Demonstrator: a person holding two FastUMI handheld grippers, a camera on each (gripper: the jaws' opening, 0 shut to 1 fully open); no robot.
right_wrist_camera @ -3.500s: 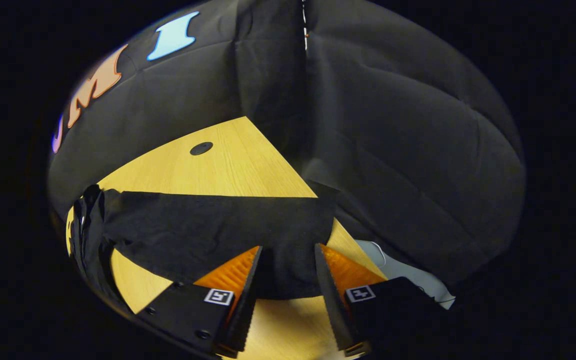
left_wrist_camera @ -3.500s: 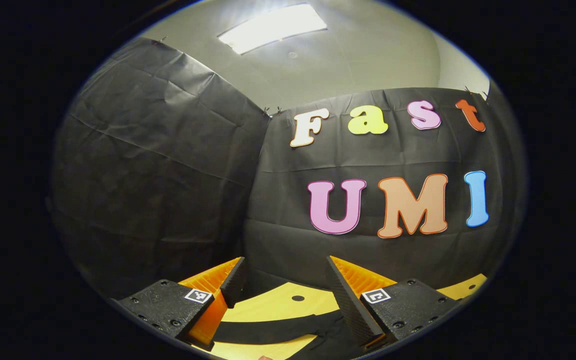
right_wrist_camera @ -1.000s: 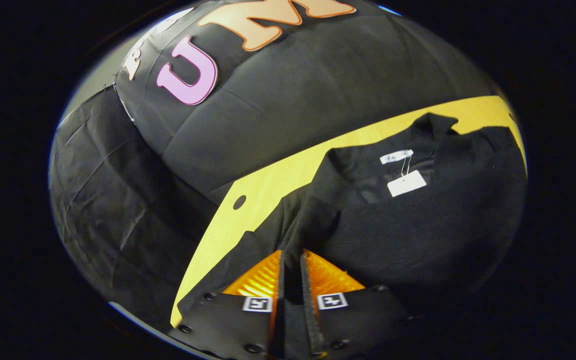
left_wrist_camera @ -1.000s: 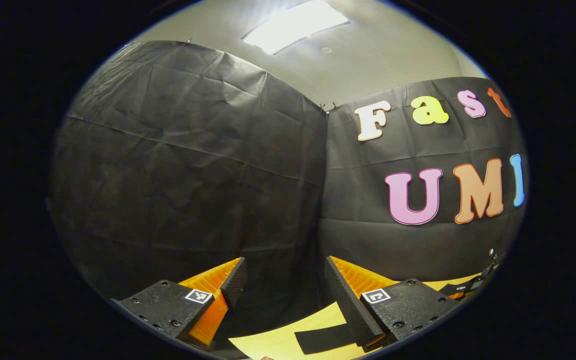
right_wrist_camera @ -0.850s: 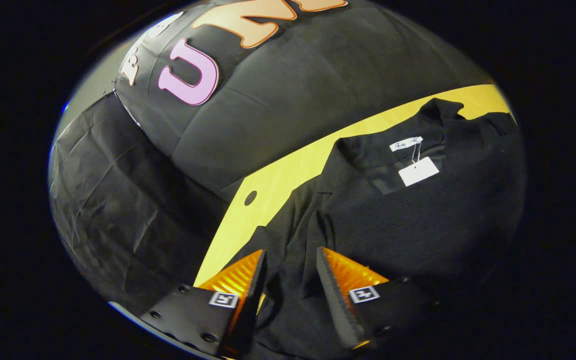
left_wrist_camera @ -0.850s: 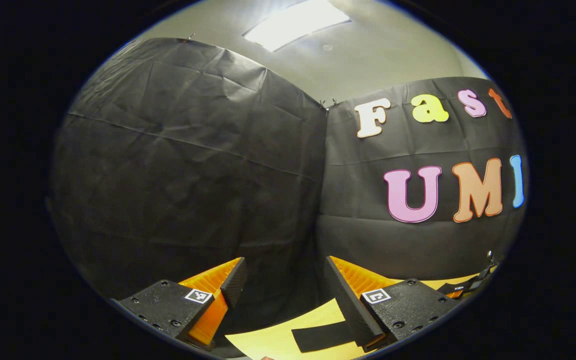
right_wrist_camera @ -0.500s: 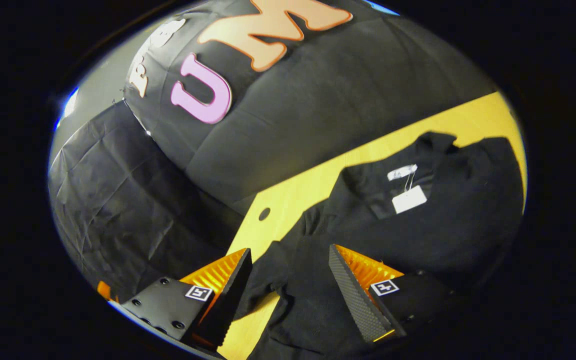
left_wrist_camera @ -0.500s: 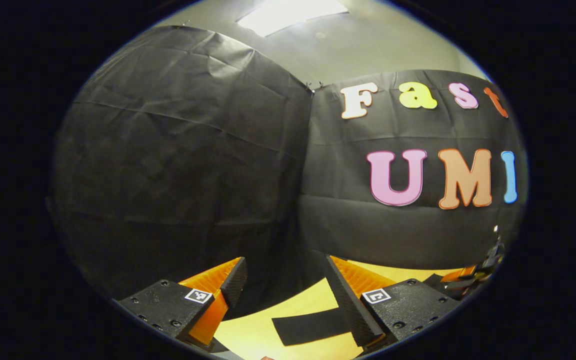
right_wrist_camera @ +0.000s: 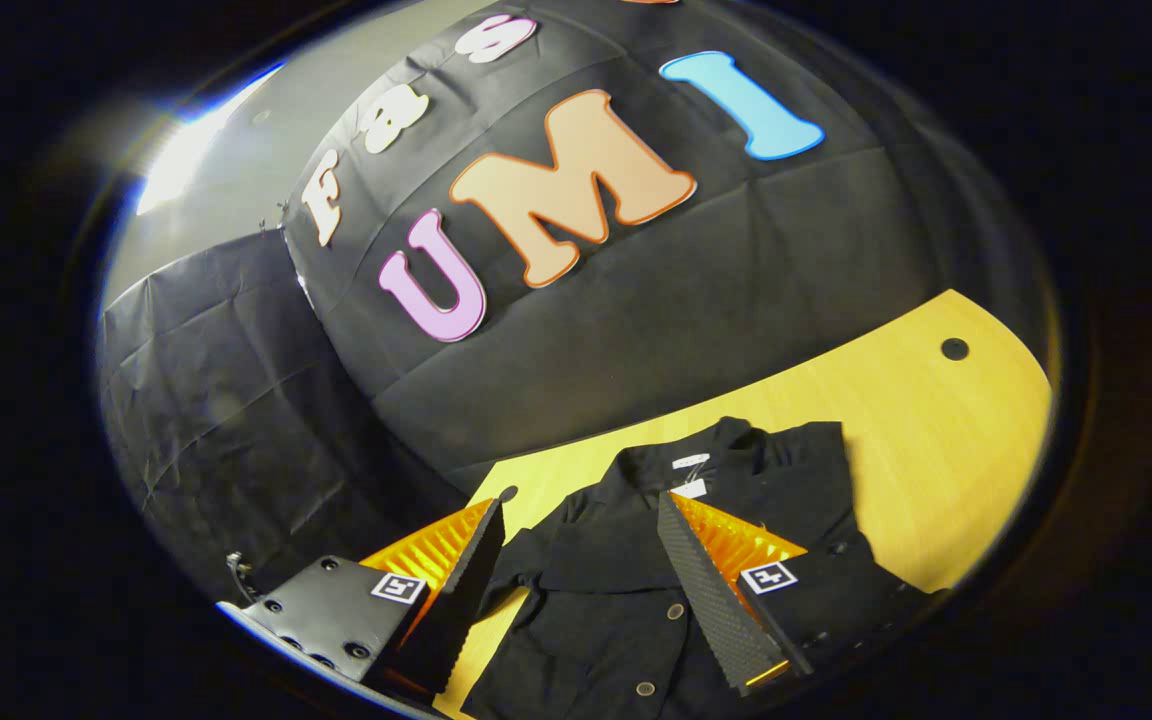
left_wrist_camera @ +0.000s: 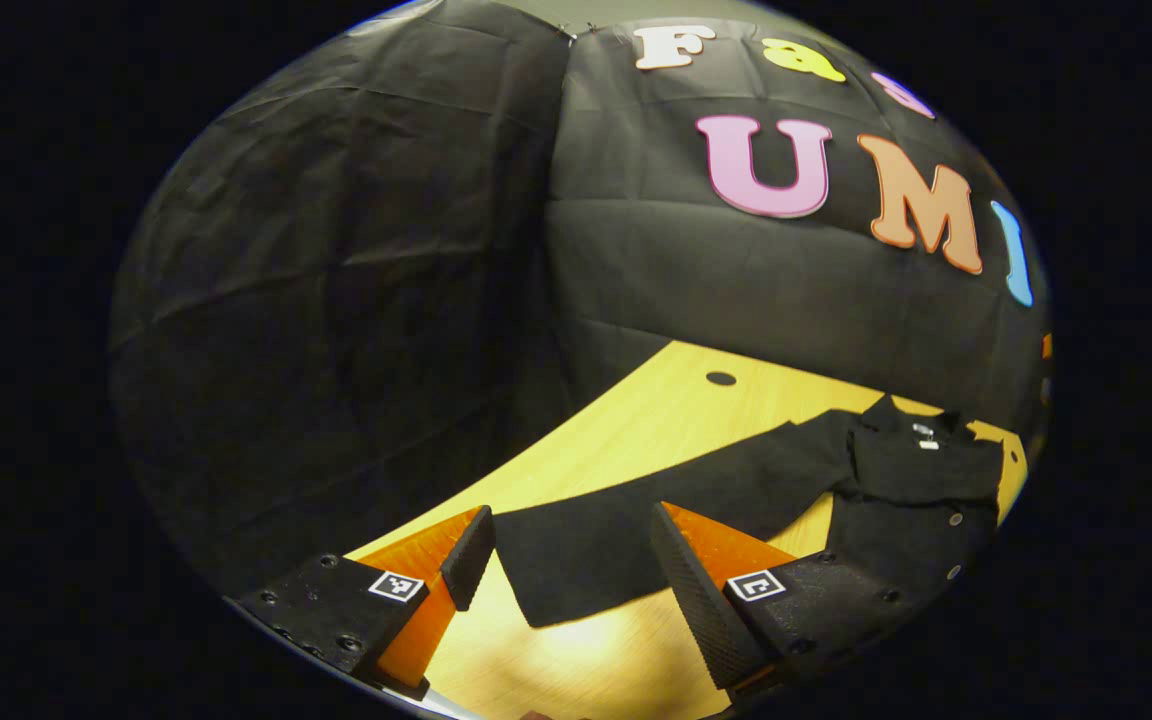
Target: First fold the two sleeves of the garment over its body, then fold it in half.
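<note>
In the left gripper view, the left gripper (left_wrist_camera: 568, 570) hangs above the wooden table (left_wrist_camera: 636, 420) with its fingers spread wide and nothing between them. A black button-up shirt (left_wrist_camera: 896, 470) lies flat on the table, and one long sleeve (left_wrist_camera: 636, 520) stretches out from the body toward the gripper; the cuff end of that sleeve lies just ahead of the fingertips, below them.

In the right gripper view, the right gripper (right_wrist_camera: 576, 590) is likewise spread apart and empty, raised over the same shirt (right_wrist_camera: 626, 560). The collar with its white tag (right_wrist_camera: 689, 488) lies just beyond the fingers, and the buttoned front runs between them.
</note>
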